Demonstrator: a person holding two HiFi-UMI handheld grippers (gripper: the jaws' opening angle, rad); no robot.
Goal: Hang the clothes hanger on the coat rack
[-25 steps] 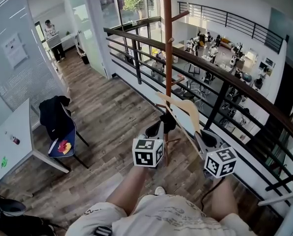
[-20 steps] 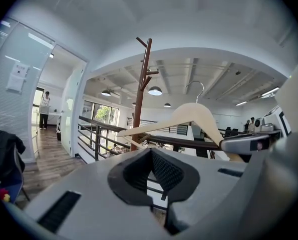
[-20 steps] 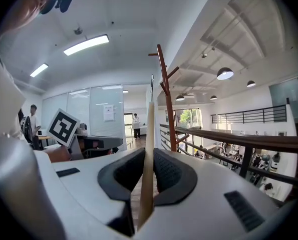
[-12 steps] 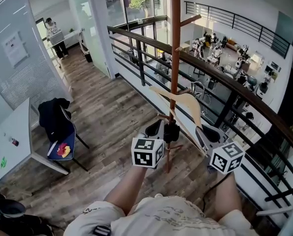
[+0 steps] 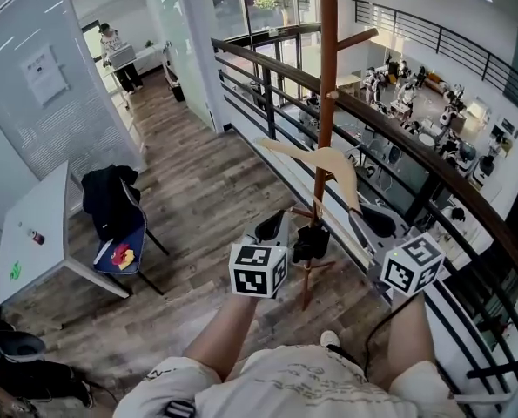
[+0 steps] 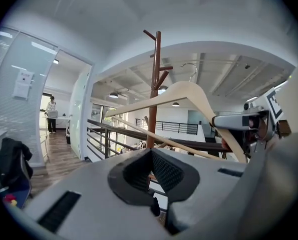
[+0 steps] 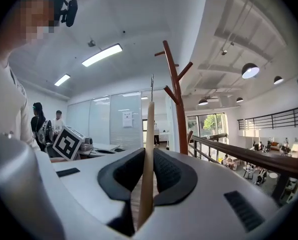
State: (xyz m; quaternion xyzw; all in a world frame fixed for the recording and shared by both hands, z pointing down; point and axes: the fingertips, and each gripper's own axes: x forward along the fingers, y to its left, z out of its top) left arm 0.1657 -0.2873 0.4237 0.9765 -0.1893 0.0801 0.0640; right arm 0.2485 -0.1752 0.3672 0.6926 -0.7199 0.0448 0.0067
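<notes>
The brown wooden coat rack [image 5: 327, 77] rises just ahead, its pegs branching off near the top [image 6: 156, 84] [image 7: 176, 94]. A pale wooden clothes hanger [image 5: 328, 159] is held up in front of the pole, roughly level with the railing. My right gripper [image 5: 373, 220] is shut on one arm of the hanger, which stands edge-on between the pads [image 7: 149, 134]. The metal hook [image 6: 189, 71] points up, clear of the pegs. My left gripper [image 5: 276, 223] hovers left of the pole; its pads [image 6: 150, 154] meet with nothing between them.
A dark metal railing with a wooden top rail [image 5: 398, 138] runs right behind the rack, with an open atrium below. At the left a chair with a dark jacket [image 5: 111, 203] stands by a white table [image 5: 32, 242]. A person [image 5: 119, 46] stands far down the corridor.
Both grippers have moved toward the coat rack, and the hanger has risen with the right gripper. The pole now stands closer and more upright in view.
</notes>
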